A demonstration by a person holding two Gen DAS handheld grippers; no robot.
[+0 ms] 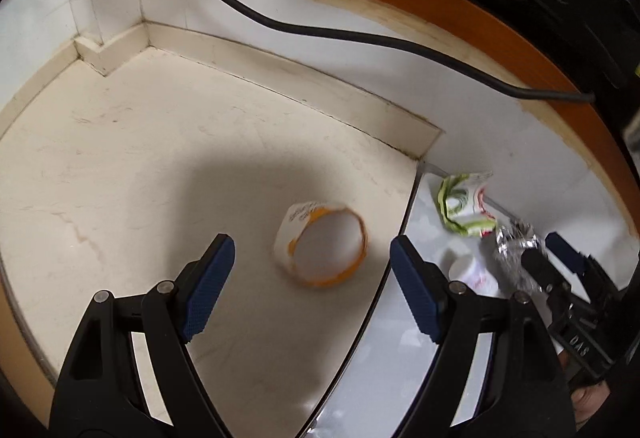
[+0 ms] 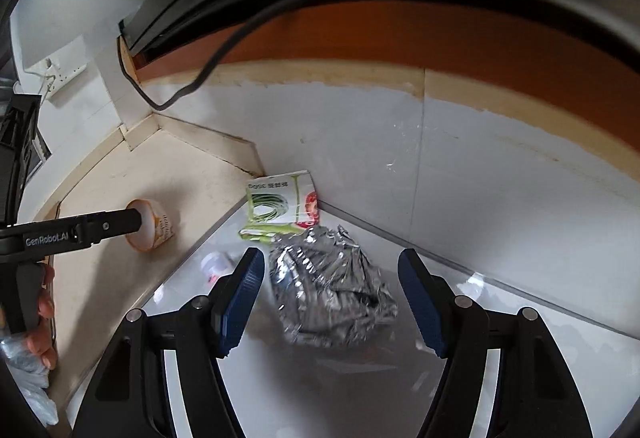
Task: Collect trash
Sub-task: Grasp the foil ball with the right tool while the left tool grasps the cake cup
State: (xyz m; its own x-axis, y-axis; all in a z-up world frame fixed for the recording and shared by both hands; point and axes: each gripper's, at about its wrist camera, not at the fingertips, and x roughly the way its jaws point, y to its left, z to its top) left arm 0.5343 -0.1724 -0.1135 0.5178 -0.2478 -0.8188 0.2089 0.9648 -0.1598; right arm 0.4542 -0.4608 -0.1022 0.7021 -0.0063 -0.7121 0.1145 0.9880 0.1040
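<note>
- My left tool (image 1: pixel 312 278) tilts down, pads apart, over one paper cup (image 1: pixel 320 244) lying on the cream floor (image 1: pixel 120 158).
- My right tool (image 2: pixel 332 298) tilts down, gaping around one foil wad (image 2: pixel 332 290), not clamped.
- Farther: one small white bottle (image 2: pixel 214 263), one green-printed wrapper (image 2: pixel 280 204) against the wall (image 2: pixel 440 158).

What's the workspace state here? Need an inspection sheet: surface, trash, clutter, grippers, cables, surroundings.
Surface: cream floor meets glossy white tile in a corner.
Job's things: paper cup on its side on the cream floor; crumpled foil, green-printed wrapper and small white cup on the tile.
Clutter: nothing seen.
Grippers: left gripper open, over the paper cup; right gripper open, over the foil.
Cables: black cable hangs along the wall.
Surroundings: white wall, orange-brown band above.
</note>
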